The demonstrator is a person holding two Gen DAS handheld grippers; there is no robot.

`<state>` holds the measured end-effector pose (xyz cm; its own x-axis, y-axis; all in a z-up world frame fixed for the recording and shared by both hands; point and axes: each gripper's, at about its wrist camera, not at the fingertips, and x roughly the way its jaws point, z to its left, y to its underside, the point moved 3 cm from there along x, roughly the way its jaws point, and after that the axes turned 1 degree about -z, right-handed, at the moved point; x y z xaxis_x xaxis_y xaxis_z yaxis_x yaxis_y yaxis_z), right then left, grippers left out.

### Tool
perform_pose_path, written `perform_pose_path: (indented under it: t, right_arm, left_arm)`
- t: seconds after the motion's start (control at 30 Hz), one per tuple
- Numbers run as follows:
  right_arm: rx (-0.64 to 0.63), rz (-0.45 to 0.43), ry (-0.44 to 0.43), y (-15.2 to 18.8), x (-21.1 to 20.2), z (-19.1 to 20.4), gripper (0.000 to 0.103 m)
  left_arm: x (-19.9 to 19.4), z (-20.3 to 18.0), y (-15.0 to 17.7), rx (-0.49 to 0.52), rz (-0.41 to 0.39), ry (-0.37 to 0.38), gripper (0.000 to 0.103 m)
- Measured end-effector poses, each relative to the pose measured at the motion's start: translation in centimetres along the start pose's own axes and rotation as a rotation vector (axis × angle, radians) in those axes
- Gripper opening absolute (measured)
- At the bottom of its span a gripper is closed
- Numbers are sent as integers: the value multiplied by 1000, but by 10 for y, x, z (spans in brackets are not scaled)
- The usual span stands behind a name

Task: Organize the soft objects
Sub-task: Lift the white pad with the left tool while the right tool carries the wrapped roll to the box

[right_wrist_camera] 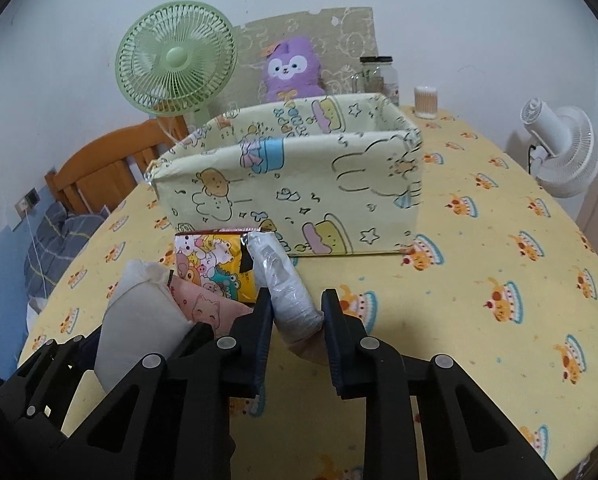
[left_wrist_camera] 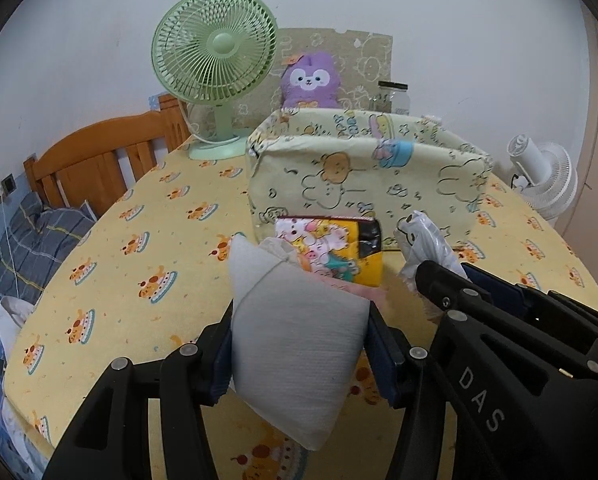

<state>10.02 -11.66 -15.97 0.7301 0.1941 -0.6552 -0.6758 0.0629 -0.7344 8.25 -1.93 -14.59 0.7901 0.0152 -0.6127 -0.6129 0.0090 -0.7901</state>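
Apparently plastic-wrapped white roll (right_wrist_camera: 287, 296), crinkled.

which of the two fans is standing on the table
The green fan stands on the table, its base beside the fabric storage box. The white fan is off the table, beyond its right edge.

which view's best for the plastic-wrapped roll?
Right wrist: the roll lies nearly full length between the right tool's pads, which are shut on it. Left wrist shows only its crinkled far end; the right tool covers the rest.
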Motion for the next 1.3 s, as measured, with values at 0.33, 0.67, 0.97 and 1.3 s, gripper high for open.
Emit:
perform_pose_path:
  t: [0.33, 0.67, 0.97, 1.3]
  right_arm:
    - [18, -49, 19, -7, -29, -7, 28]
    - [24, -91, 35, -22, -56, -8, 28]
    - [26, -123, 34, -37, -76, -4, 28]
    - [9, -166, 50, -58, -101, 1, 28]
  left_arm:
    - [-19, -12, -10, 7, -32, 39, 58]
    - [-40, -15, -25, 6, -64, 64, 58]
    - [-58, -15, -42, 9, -94, 70, 58]
    - [-81, -17, -63, 9, -145, 77, 58]
